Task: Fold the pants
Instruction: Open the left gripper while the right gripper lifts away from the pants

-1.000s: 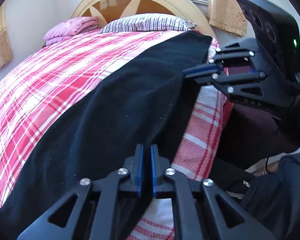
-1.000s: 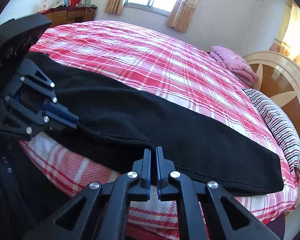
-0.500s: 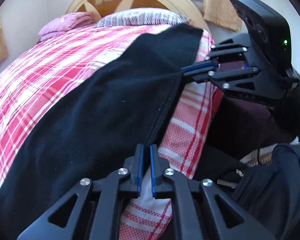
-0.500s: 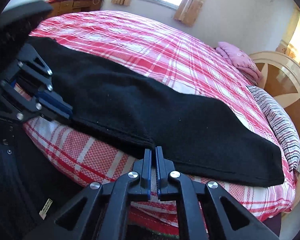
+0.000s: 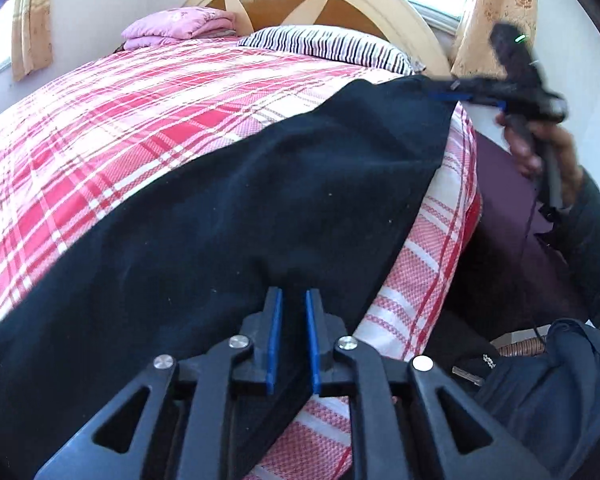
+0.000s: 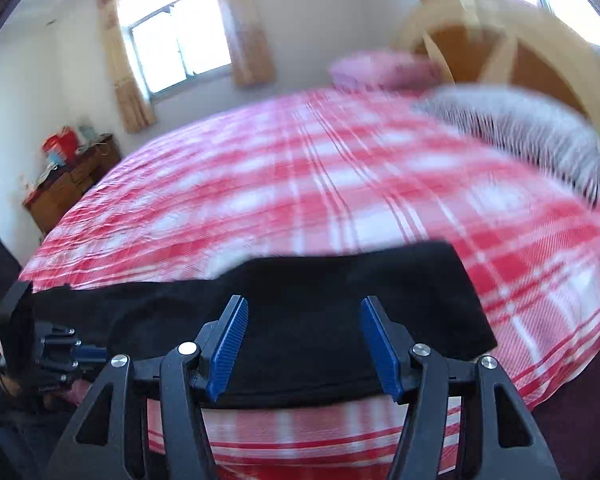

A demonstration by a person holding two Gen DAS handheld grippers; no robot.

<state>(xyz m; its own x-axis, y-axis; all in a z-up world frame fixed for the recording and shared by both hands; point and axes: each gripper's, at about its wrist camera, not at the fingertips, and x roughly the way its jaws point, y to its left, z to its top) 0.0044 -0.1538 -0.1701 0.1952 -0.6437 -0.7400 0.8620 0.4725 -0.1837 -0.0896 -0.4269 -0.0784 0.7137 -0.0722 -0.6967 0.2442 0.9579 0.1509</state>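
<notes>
Motion-blurred headboard (image 6: 512, 32) and striped pillow (image 6: 520, 132); pants (image 5: 220, 240) cut off at the lower-left edge.

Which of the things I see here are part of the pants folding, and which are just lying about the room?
Part of the job:
black pants, lying folded lengthwise along the bed's edge
left tongs
right tongs, standing wide open

Just lying about:
striped pillow
folded pink cloth
checked bedspread
wooden cabinet
curtains

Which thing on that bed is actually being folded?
Start at the big bed with its red-and-white checked cover. Along its near edge lie the black pants, stretched lengthwise. They are the only dark, plain cloth there; the pillows at the headboard are striped and pink.
</notes>
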